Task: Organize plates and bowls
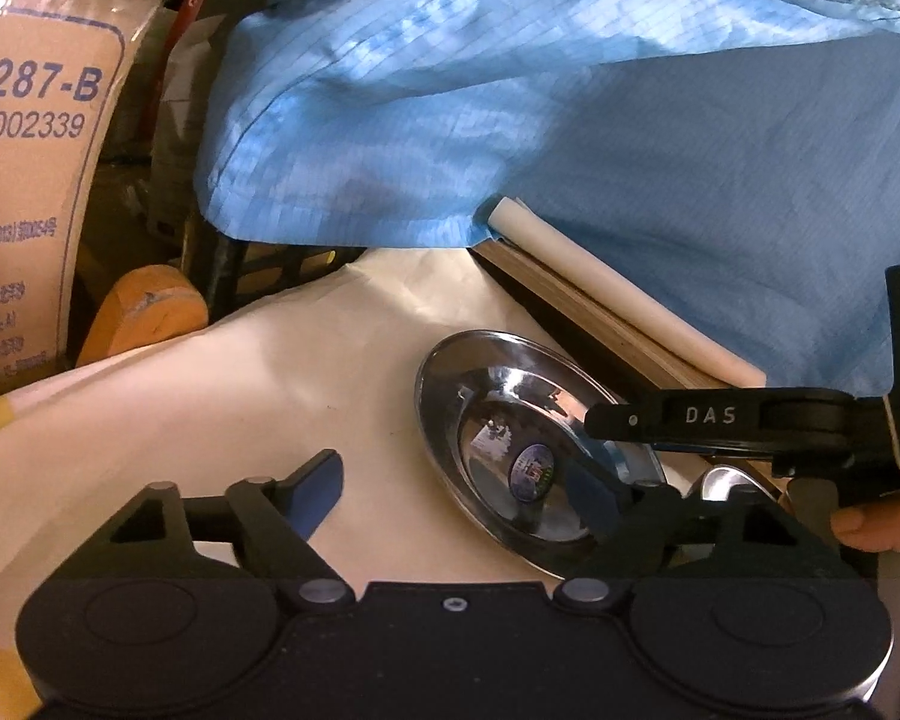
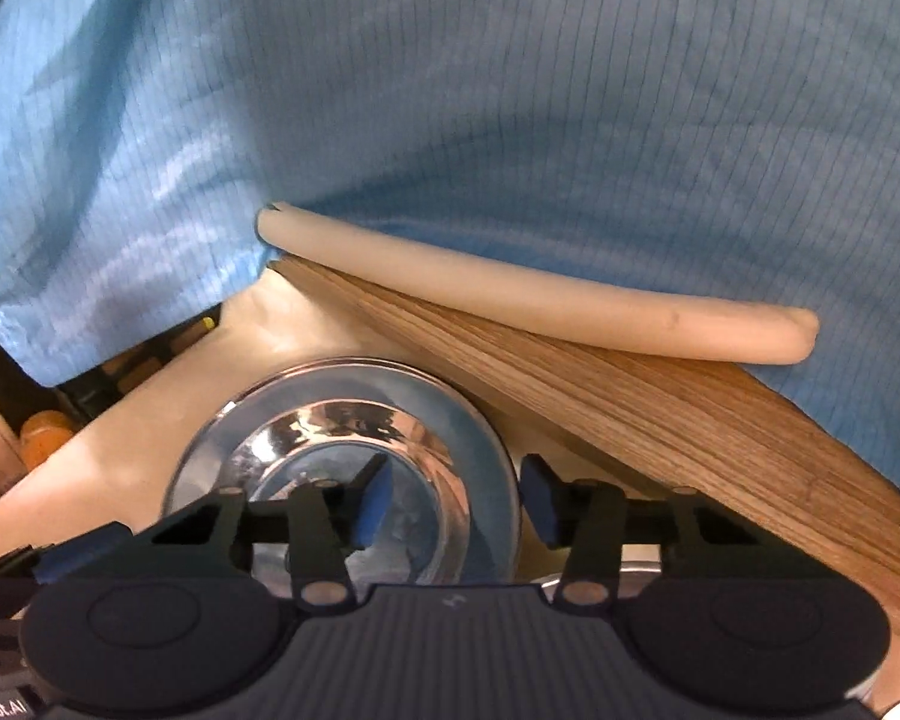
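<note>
Both fisheye views are warm-lit and fairly dim, with dark, bowed corners. Bright glare and reflections sit in the steel plate (image 1: 528,456). The blue fabric (image 2: 510,120) looks blotchy and soft. The gripper bodies in the foreground lie in shadow.

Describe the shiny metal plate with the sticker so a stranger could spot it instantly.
Start at the cream-white table covering and follow the raised wooden board along its edge. Beside that board lies the round stainless-steel plate, a mirror-bright shallow dish with a broad rim. A small round sticker in its centre marks it; the second steel dish nearby is mostly hidden.
</note>
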A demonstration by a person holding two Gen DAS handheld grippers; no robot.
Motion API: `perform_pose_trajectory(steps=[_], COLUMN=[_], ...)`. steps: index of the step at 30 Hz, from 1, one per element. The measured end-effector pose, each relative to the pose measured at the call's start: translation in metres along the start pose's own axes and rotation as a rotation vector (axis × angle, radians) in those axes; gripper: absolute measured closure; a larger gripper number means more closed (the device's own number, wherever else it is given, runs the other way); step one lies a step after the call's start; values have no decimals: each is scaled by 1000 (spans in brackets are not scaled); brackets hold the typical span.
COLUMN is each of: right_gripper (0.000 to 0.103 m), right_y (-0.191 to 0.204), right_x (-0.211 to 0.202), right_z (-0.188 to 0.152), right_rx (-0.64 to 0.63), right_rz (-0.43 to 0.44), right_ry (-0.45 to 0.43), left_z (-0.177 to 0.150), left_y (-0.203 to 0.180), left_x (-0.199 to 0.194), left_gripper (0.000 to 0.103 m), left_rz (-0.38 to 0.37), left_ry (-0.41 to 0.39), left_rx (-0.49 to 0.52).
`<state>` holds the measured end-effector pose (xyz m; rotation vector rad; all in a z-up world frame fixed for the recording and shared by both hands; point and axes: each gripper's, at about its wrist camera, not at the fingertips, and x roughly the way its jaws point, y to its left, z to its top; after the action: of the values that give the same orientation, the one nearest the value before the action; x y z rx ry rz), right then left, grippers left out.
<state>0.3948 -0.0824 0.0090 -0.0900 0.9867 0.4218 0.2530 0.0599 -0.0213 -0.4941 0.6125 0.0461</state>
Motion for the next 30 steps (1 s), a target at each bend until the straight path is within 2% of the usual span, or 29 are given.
perform_pose_trajectory(steps=[4,7,9,13,15,17,26,30], right_gripper=[58,61,60,58,59,68,78,78], right_y=[1,4,6,11,16,17,17,21], right_x=[1,4,6,14,17,17,6,-4], right_z=[1,1,0,-3,-4,-4,-5,-8], right_rx=[-12,-31,-31,-48,-49,-53,1,5], right_rz=[-17,-44,-52,-71,-76,-82,2,17], right_ry=[10,24,36,51,54,53,15,-13], left_z=[0,-1,-1,-2,-2,-3,-2,0], left_y=[0,1,3,4,4,3,10,10], left_x=[1,3,4,5,7,9,-6,-17], left_gripper=[35,47,54,59,67,71,75,74], left_rz=[-14,-22,-31,-37,-43,-45,13,20], left_ry=[5,12,14,15,24,31,-32,-64], left_rx=[-3,-8,-18,-23,-17,-10,1,12])
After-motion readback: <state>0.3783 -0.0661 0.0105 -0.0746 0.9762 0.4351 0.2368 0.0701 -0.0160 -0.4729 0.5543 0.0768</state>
